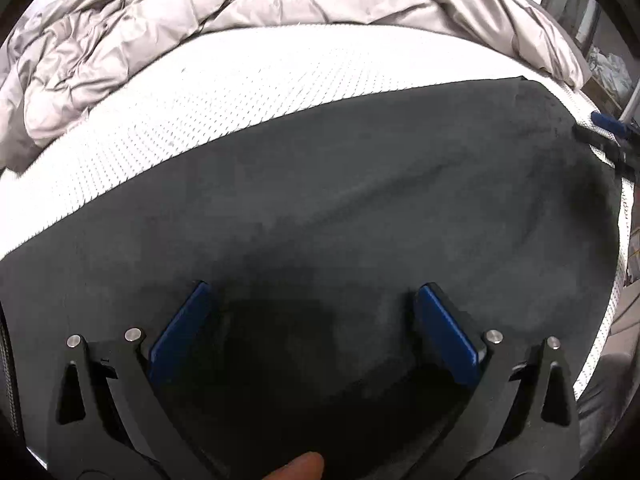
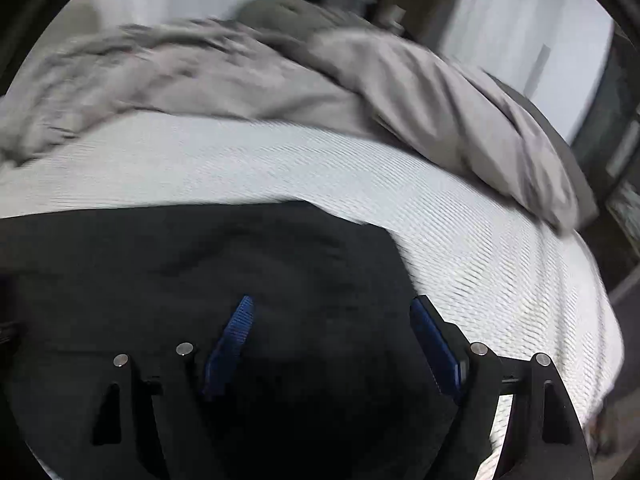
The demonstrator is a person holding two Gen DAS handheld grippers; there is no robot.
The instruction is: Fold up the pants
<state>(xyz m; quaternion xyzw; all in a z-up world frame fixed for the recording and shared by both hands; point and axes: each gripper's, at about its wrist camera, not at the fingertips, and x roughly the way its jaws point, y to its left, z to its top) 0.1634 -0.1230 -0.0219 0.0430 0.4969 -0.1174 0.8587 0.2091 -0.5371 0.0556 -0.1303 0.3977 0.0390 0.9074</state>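
Left wrist view: the left tongs [image 1: 312, 300] hang just above the dark pants [image 1: 360, 200], jaws spread wide, blue pads [image 1: 448, 336] apart with only dark cloth between them and nothing gripped.
Pants, left wrist view: dark grey fabric spread flat over the near part of the bed, filling the middle and lower picture, with soft creases running from near left to far right; the far edge is a straight line against the white mattress [image 1: 200, 128].
Right tongs, left wrist view: the right tongs [image 1: 596, 130] show at the far right edge, at the right end of the pants; too little shows there to tell how they stand.
Fingertip: a bare fingertip [image 1: 300, 468] shows at the near edge between the black arms of the left tongs.
Comforter: a rumpled beige comforter [image 1: 200, 12] is heaped along the far side of the mattress, well apart from the pants.
Right wrist view: blurred; the right tongs [image 2: 332, 308] are spread wide over the pants [image 2: 200, 264], holding nothing.
Pants, right wrist view: the cloth covers the near left, its right end meeting the bare mattress [image 2: 480, 248] near the right pad [image 2: 434, 344].
Comforter, right wrist view: the comforter [image 2: 400, 92] lies far across the bed, sloping down to the right.
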